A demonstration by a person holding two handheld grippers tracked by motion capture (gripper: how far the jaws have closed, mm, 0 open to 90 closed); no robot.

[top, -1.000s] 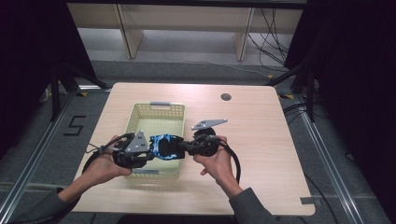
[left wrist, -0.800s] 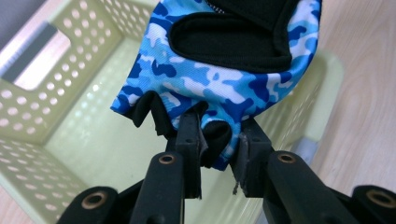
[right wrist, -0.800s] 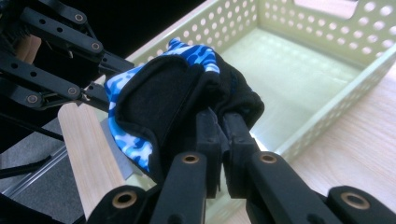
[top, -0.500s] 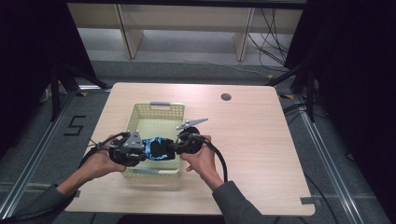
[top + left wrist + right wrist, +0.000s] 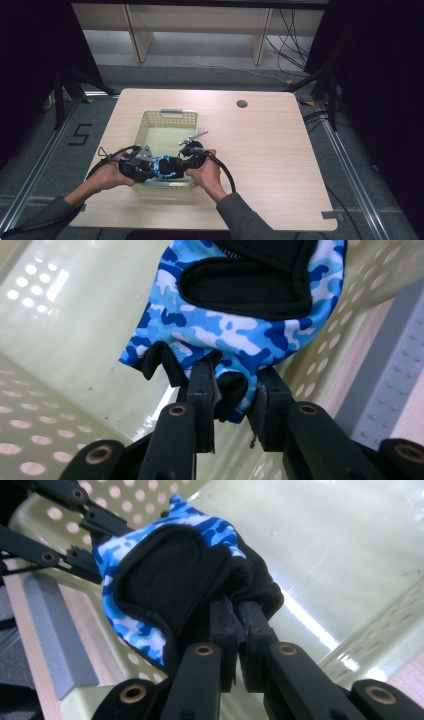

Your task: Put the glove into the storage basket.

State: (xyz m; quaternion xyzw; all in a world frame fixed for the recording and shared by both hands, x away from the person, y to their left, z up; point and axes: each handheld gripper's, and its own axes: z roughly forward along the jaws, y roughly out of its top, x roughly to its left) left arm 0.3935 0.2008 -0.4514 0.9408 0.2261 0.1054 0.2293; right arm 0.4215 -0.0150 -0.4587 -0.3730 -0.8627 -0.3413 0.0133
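While both grippers are pinching the blue camouflage glove [image 5: 167, 167], left gripper [image 5: 149, 170] and right gripper [image 5: 186, 163], you're lowering it from a second ago; it's hanging lower centre, probably just inside the basket [image 5: 165, 116], so release looks near.

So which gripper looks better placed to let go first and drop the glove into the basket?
Probably left: the left gripper pinches just the glove's finger edge, the right gripper clamps its black cuff over the basket.
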